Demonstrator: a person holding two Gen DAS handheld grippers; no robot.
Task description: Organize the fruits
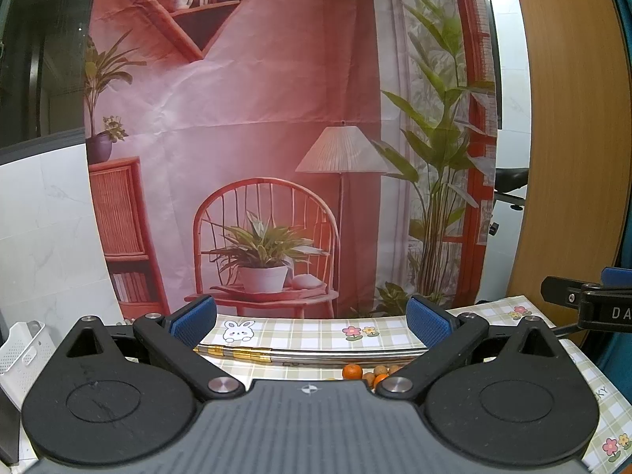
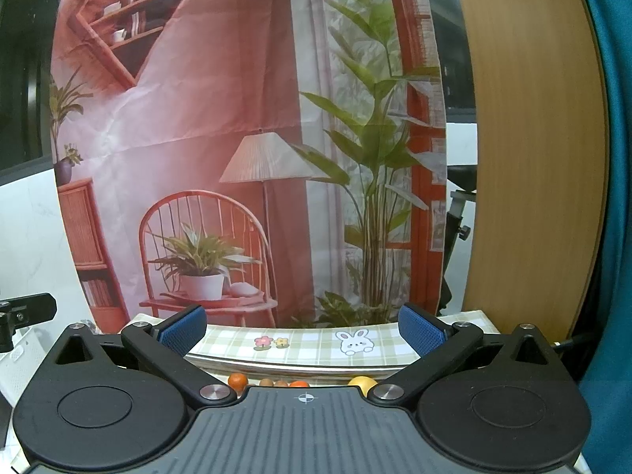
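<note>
I have not started sorting yet. My left gripper (image 1: 312,326) and my right gripper (image 2: 302,328) are both wide open and hold nothing. The fruits sit low in the middle of each view: small oranges (image 1: 352,371), brown round fruits (image 1: 381,369) and a yellow fruit (image 2: 363,382). A white basket (image 1: 23,349) waits at the lower left; I cannot see inside it.

A staged recording corner: printed living-room backdrop (image 1: 276,138) (creased fabric) behind a table in checked cloth (image 2: 316,345).
</note>
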